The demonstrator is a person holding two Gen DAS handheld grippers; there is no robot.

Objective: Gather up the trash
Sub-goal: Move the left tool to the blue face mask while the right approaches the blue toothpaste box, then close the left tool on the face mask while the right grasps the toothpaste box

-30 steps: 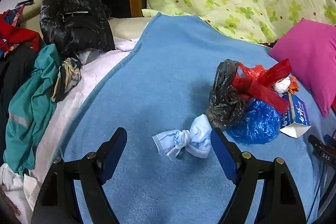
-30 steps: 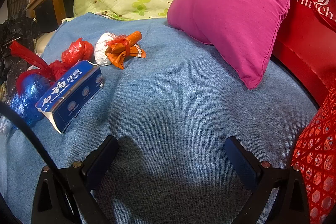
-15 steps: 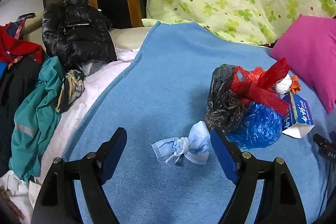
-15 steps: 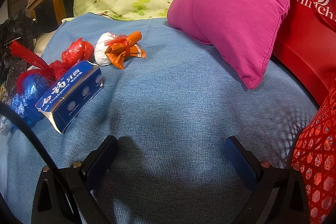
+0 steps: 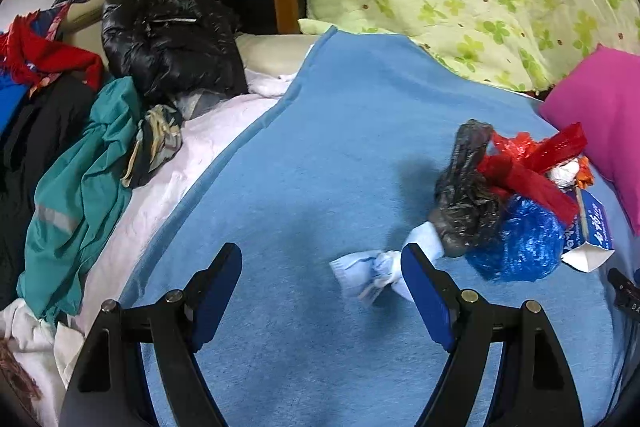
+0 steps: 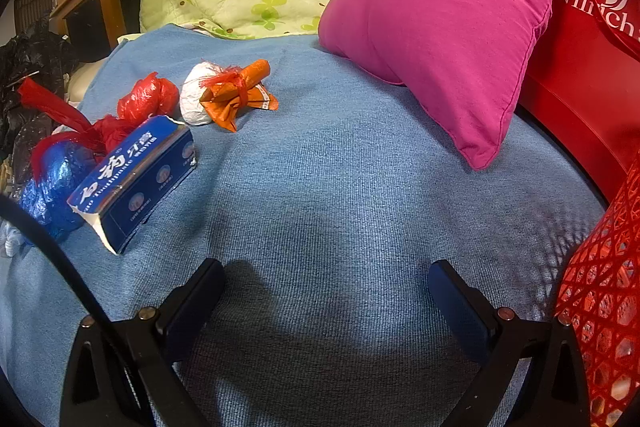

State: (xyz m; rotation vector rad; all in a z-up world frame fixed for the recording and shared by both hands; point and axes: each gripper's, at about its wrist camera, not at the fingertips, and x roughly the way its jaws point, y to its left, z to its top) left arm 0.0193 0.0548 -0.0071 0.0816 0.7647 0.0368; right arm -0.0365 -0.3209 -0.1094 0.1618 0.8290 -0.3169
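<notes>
1. Blue carton [image 6: 134, 183] on the blue blanket [image 6: 340, 187] carries white Chinese characters; small Latin print unreadable.
2. Red bag [image 6: 592, 39] beyond pink pillow [image 6: 452, 27] reads "Nil…ch", partly cut off.
3. Knotted trash bags [image 5: 504, 211] and tied face mask [image 5: 376, 267] lie left of the carton.
4. Bare blanket right of the carton, up to red mesh basket [image 6: 600, 287].
5. Left tool [image 5: 322, 285] spread wide, empty; mask by its right finger. Right tool [image 6: 326, 301] spread wide, empty.
</notes>
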